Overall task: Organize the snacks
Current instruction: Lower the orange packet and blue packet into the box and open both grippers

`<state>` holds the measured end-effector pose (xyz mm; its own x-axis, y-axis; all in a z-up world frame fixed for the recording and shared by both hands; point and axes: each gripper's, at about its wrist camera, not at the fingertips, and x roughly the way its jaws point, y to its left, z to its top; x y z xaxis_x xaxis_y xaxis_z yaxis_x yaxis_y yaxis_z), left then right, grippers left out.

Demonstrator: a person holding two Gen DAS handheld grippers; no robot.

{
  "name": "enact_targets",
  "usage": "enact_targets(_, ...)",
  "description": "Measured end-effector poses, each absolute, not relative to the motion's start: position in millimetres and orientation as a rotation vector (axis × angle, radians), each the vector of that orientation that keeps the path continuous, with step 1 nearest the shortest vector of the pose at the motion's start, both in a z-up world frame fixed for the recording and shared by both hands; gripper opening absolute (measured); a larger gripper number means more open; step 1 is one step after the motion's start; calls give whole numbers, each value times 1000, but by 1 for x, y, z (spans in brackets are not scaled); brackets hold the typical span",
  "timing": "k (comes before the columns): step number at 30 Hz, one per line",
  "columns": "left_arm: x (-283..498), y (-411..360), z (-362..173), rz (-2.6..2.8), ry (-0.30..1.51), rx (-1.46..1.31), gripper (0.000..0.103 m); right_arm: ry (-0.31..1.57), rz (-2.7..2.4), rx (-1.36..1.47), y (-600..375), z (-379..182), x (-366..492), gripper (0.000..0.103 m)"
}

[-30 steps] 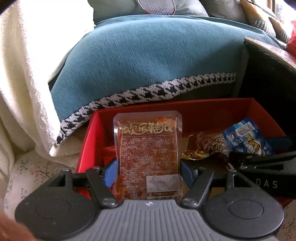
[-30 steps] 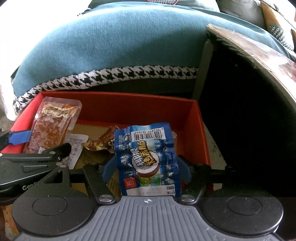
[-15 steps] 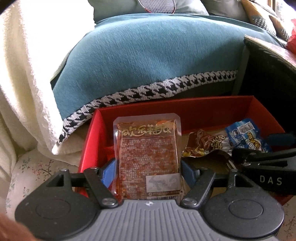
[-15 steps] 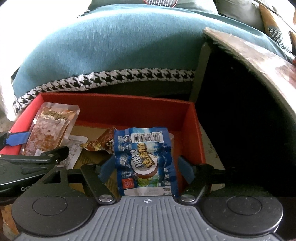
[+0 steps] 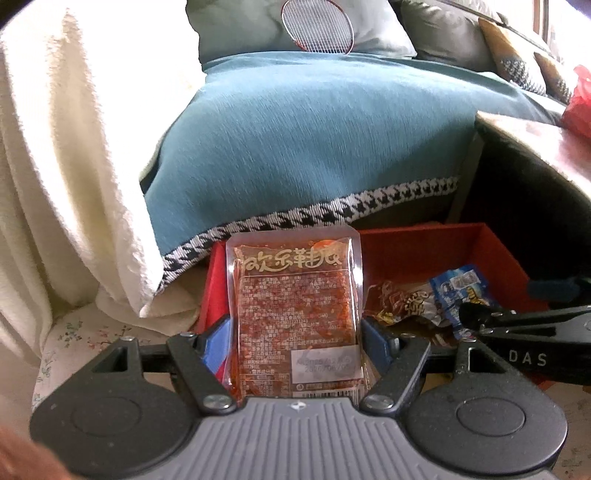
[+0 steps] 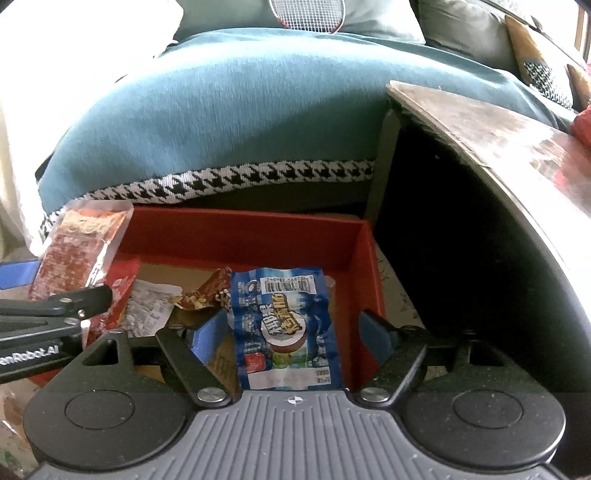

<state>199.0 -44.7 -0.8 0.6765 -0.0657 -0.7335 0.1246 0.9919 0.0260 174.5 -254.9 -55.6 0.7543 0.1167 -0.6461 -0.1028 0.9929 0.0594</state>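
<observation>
Small print on red snack packet [image 5: 295,314] too blurred to read. Racket head [image 5: 316,26] cut off by top edge. Box floor [image 6: 177,273] largely hidden under wrappers; blue packet [image 5: 458,291] partly covered by right gripper [image 5: 517,317].

Daylight blows out my view left of the teal woven blanket [image 5: 314,147]; deep shadow right of it, motion blur, fisheye-bent edges.

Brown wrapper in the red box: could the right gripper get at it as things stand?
Probably not yet. The right gripper looks occupied by the blue snack packet, though the brown wrapper lies uncovered just left of it.
</observation>
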Motion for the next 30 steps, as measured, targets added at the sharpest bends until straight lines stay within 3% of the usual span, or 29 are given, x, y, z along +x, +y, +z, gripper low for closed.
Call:
enact_targets(15,218,-49,-24,-136,892,39,73,753,114,19,-257,-66,183,83)
enact_targets(19,217,-42,-16,-126,873,14,77,741,114,22,-257,-61,178,83)
enact_targets(30,176,-23,21,-164,841,20,78,692,189,30,-260,-31,137,85)
